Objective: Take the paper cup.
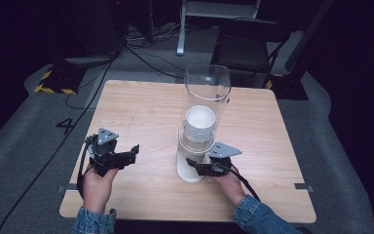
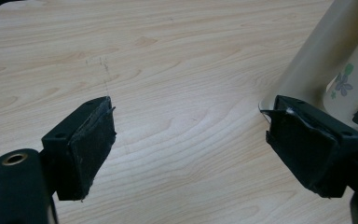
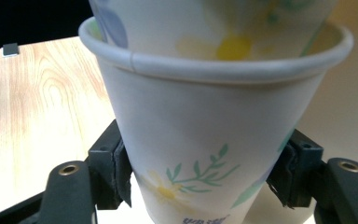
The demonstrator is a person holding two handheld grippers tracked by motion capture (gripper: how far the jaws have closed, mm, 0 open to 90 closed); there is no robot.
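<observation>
A clear tube (image 1: pixel 207 87) stands upright on a white base (image 1: pixel 189 174) near the table's middle, with a stack of white paper cups (image 1: pixel 199 124) inside. My right gripper (image 1: pixel 195 165) is at the bottom of the tube. In the right gripper view its pads (image 3: pixel 121 175) press both sides of the lowest flowered paper cup (image 3: pixel 200 126), with another cup (image 3: pixel 205 23) nested in it from above. My left gripper (image 1: pixel 129 156) hovers open over bare wood to the left of the tube, nothing between its jaws (image 2: pixel 191 116). The left gripper view catches the tube's stand (image 2: pixel 317 51) and a flowered cup (image 2: pixel 349 88) at its right edge.
The wooden table (image 1: pixel 141 112) is bare apart from the cup holder. A black folding chair (image 1: pixel 246 44) stands beyond the far edge, and cables (image 1: pixel 141 56) run across the grey floor behind and to the left.
</observation>
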